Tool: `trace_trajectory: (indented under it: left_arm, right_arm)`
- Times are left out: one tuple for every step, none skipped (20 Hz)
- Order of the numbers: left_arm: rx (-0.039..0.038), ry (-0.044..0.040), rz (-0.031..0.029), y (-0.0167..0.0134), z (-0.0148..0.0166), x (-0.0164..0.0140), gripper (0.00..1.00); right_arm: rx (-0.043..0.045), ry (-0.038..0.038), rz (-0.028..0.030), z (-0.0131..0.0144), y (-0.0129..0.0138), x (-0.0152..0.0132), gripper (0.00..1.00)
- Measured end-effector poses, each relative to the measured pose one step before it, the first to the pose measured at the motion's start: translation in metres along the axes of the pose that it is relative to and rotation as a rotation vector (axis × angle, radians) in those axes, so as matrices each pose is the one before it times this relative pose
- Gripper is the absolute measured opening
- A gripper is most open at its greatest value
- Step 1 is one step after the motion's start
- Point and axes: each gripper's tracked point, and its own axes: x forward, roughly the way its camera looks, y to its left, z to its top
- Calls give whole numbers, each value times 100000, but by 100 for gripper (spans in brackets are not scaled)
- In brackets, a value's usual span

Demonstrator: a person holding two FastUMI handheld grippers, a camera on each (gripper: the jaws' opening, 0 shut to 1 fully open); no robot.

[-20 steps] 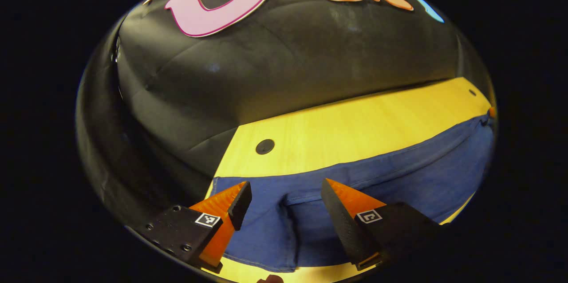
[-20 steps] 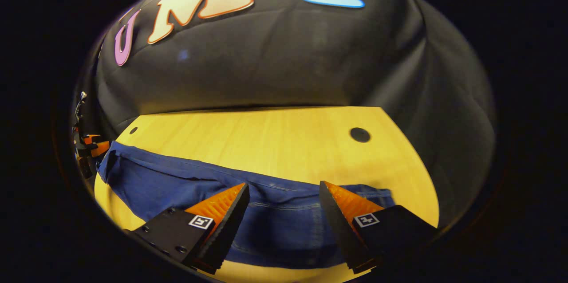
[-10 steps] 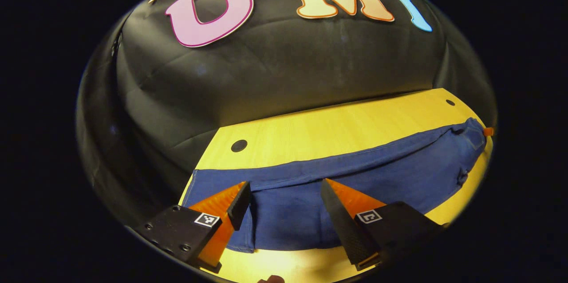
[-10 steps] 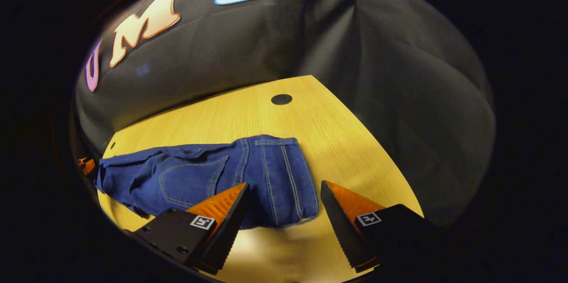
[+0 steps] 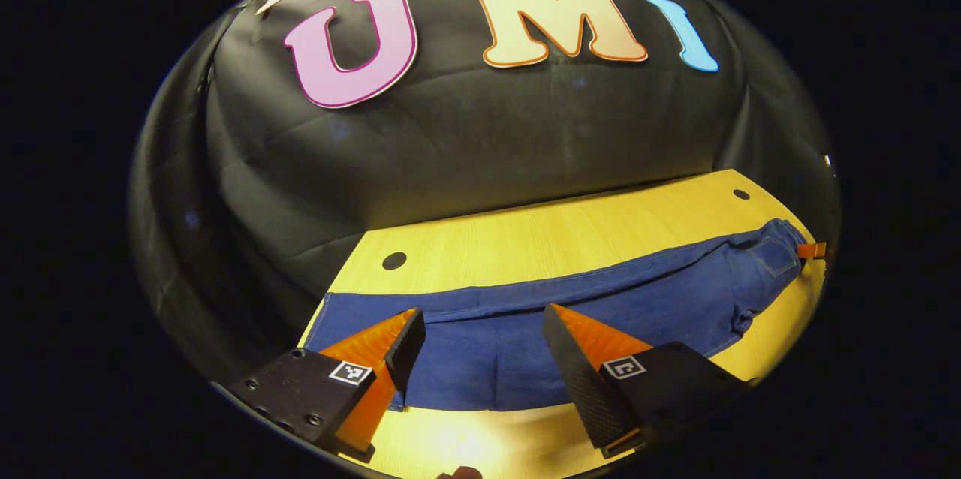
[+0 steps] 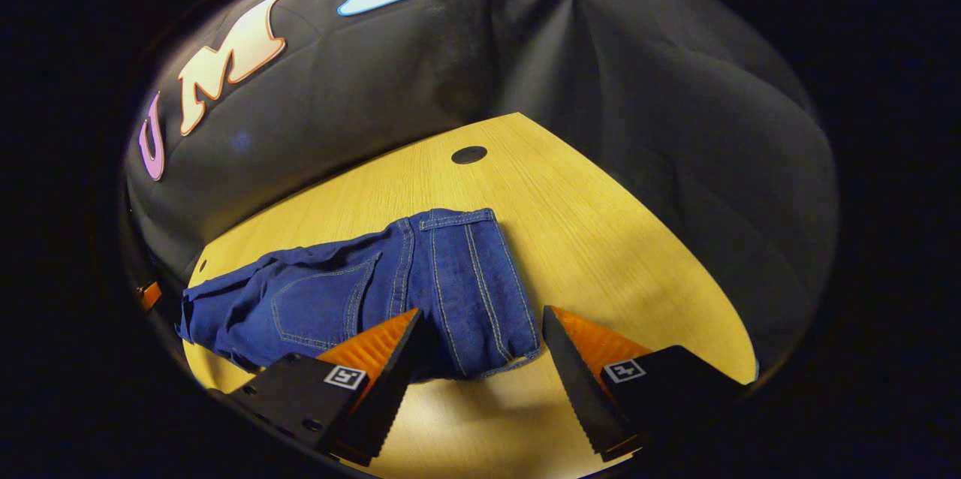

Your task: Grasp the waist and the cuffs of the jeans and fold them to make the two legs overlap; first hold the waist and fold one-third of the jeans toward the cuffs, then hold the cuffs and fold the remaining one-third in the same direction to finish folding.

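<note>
Blue jeans (image 5: 601,306) lie flat as one long strip across the yellow wooden table (image 5: 540,239), the legs laid one over the other. The cuff end (image 5: 338,321) is at the left, the waist (image 5: 781,242) far right. My left gripper (image 5: 480,329) hovers open over the cuff end, holding nothing. In the right gripper view the waist end (image 6: 480,269) with a back pocket (image 6: 323,299) lies just ahead of my right gripper (image 6: 480,329), which is open and empty above the waistband's near corner. The right gripper's tip (image 5: 811,249) shows beside the waist in the left gripper view.
Round black holes sit in the tabletop near its back corners (image 5: 393,260) (image 5: 741,194) (image 6: 468,155). The booth's black cloth wall (image 5: 480,134) rises right behind the table. Bare wood (image 6: 601,239) lies to the right of the waist.
Both grippers have drawn back and up from the jeans, staying open. The right gripper view has swung round to face the waist end. The jeans lie flat and straighter.
</note>
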Motion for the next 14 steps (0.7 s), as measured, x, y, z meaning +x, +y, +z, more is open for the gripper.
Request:
trace_trajectory:
  left_arm:
    - [185,-483,401,-42,227,-296,95]
    - [-15,-494,437,11,242,-378,95]
    - [-295,-285,215,-35,43,-331,95]
    - [-736,-296,247,-7,128,-339,96]
    - [-792,-248,129,-16,11,-521,96]
    - [-822,-134,392,41,18,-420,95]
    - [-876,282,292,59,-184,-400,96]
    - [-792,-68,168,49,-52,-351,95]
    - [-731,-110,395,216,-109,-483,96]
    - [-777,152,-57,38,-186,-351,96]
    - [-772,14,-57,88,-181,-412,96]
    - [-573,170,-86,249,-186,-450,96]
    - [-423,163,-116,329,-339,-424,96]
    - [-385,113,-193,325,-302,-383,96]
  right_arm:
    - [-195,-1818,31,92,0,-243,92]
    - [7,-1790,272,29,20,777,92]
    - [-69,411,-7,-577,183,-513,90]
    - [1175,-1994,1179,137,313,143,86]
    - [2838,2528,106,-863,388,32,72]
    - [1774,-4486,-967,764,-69,133,59]
    - [130,3054,-226,-888,177,-139,50]
    - [287,-3119,-385,186,283,-323,42]
    - [78,-2711,-1389,370,-98,-121,33]
    - [356,868,-485,-303,-7,-334,14]
    - [1471,-1697,-535,297,12,-210,15]
    - [1184,1389,117,-556,224,-259,11]
    - [1259,1066,643,-177,-149,-692,10]
    - [1162,1221,14,-593,-162,-278,8]
